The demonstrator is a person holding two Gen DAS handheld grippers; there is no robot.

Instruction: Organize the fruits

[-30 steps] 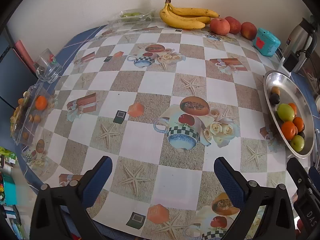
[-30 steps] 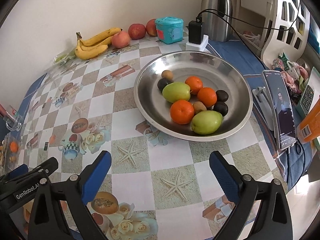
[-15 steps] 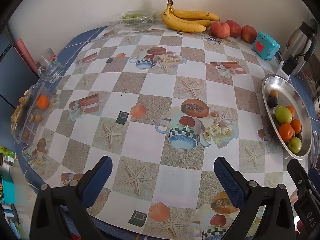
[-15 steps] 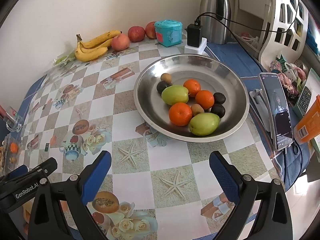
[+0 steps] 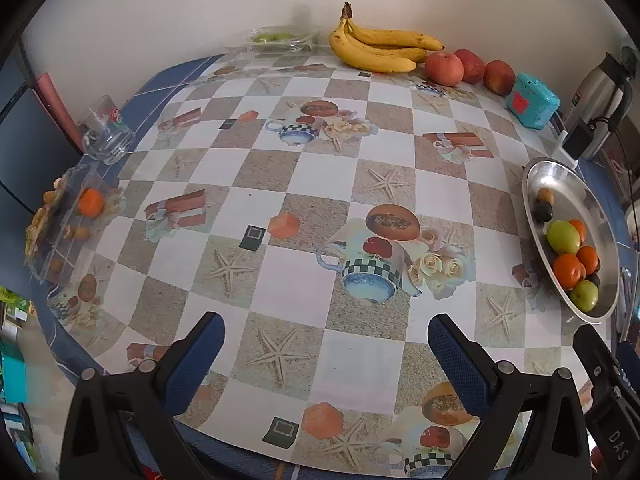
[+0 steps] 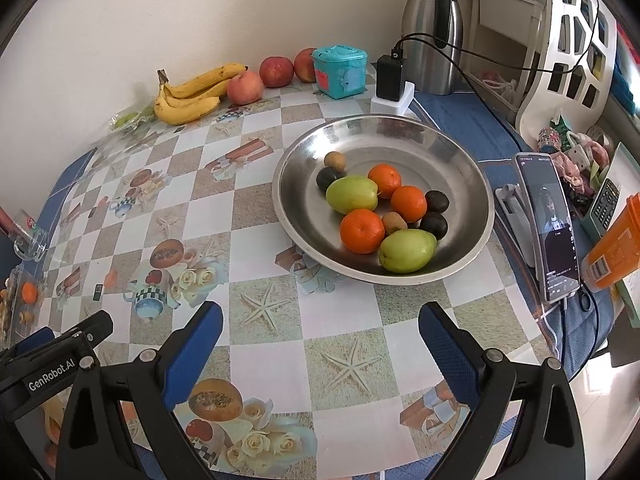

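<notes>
The table (image 5: pixel 304 168) is carrying fruit in several places, so the scene is fitting either a sorting underway or one finished. The steel bowl (image 6: pixel 460 184) is holding oranges, green fruits and small dark ones; bananas (image 6: pixel 192 94) and apples (image 6: pixel 245 87) are lying near the wall. Left gripper (image 5: pixel 326 344) and right gripper (image 6: pixel 320 332) are both hovering spread wide, grasping nothing

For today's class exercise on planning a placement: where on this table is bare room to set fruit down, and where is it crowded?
Free: the checked tablecloth's middle, between the clear glass cup, the yellow bananas and the round steel bowl. Also the strip before both open grippers. Crowded: the back wall row with red apples, and the bowl's right side.
</notes>
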